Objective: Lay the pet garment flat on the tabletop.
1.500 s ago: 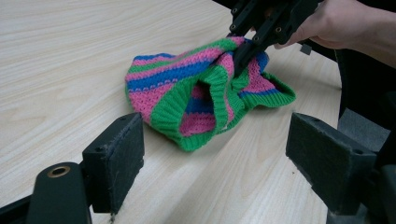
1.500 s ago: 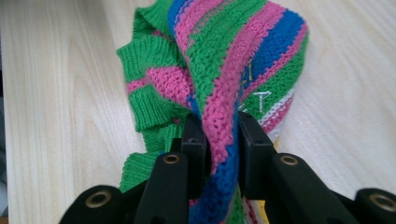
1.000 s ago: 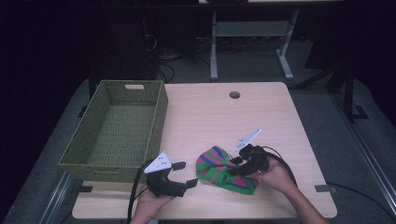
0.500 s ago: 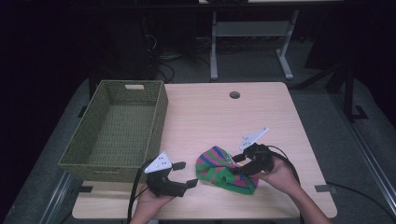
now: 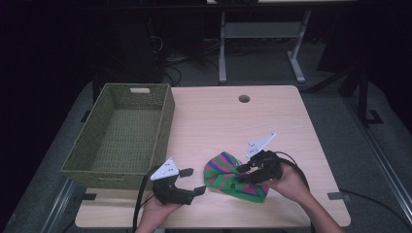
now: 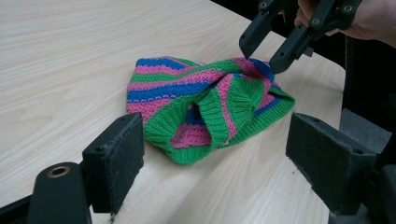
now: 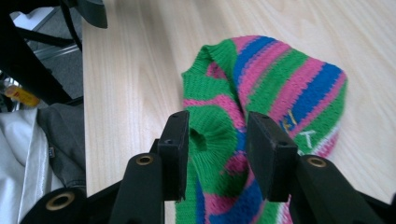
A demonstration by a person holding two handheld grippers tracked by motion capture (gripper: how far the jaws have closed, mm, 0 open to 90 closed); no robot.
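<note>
A knit hat striped in green, pink and blue lies crumpled near the table's front edge. My right gripper rests at the hat's right side. In the right gripper view its jaws stand a little apart, and the gripper straddles a ribbed green fold of the hat without squeezing it. My left gripper sits just left of the hat, wide open and empty. In the left gripper view the hat lies ahead of the gripper, with the right gripper touching its far top.
A green woven basket stands on the table's left side, empty, close behind my left gripper. The wooden table has a cable hole near its far edge. Cables trail from both grippers over the front edge.
My right gripper has edged slightly to the right over the hat. The left gripper and the basket have stayed put.
</note>
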